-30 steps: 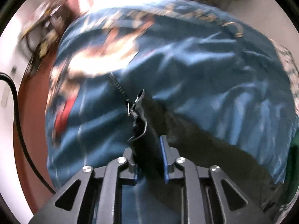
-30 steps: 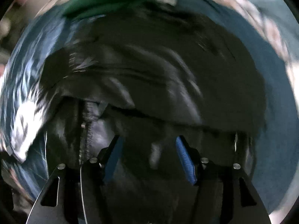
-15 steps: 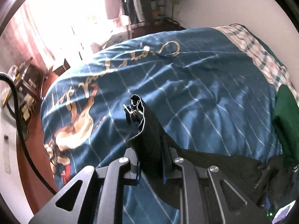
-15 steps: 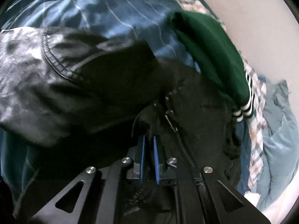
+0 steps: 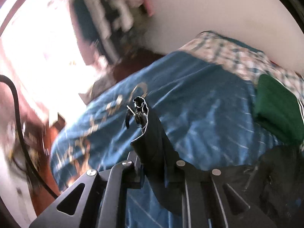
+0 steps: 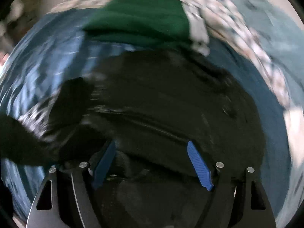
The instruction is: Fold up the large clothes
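Note:
A black jacket lies on a bed with a blue printed cover. My left gripper is shut on a zipper edge of the black jacket and holds it up above the bed; the zipper pull sticks up past the fingers. My right gripper is open, its blue pads wide apart just over the jacket's body, holding nothing. The right wrist view is blurred by motion.
A folded green garment with white stripes lies at the bed's far side, also in the right wrist view. A checked sheet lies by the wall. A light blue cloth lies right. Floor and furniture lie left of the bed.
My right gripper was shut on the jacket half a second ago and has now opened and let go. My left gripper has lifted and tilted, still holding the zipper edge.

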### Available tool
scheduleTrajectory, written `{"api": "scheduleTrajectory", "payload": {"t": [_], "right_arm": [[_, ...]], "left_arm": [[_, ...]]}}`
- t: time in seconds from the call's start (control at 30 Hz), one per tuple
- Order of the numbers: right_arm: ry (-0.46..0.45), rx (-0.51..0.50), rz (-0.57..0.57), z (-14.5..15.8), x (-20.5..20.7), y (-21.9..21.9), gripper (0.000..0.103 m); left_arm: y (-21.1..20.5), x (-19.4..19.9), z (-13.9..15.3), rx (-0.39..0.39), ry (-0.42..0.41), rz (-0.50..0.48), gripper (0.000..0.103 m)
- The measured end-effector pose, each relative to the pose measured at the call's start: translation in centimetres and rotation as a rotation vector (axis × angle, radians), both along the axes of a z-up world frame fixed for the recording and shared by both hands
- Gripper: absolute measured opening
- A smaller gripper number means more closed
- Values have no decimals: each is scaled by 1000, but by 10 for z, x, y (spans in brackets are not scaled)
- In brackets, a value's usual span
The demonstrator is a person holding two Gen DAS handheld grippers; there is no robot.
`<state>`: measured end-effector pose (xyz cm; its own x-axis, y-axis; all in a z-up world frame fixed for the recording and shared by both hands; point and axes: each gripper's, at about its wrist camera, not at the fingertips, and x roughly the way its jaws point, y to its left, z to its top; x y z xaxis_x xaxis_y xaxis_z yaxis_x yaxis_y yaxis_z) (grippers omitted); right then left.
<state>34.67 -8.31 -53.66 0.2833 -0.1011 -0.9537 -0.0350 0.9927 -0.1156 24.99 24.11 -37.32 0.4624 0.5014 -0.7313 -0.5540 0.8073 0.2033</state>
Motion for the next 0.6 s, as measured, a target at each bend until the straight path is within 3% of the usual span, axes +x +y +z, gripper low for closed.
{"api": "scheduleTrajectory", "payload": {"t": [0.13, 0.33, 0.5, 0.6], "right_arm": [[34, -24, -164, -12, 7, -43, 86], [54, 26, -280, -24, 11, -98, 87], [65, 92, -393, -20, -5, -168, 87], [79, 111, -476, -20, -22, -219, 87]], "left_arm": [[-59, 20, 18, 117, -9, -153, 9], [-144, 47, 36, 167, -20, -342, 8], [-244, 68, 47, 130, -48, -541, 8], [-317, 81, 40, 49, -49, -673, 8]]}}
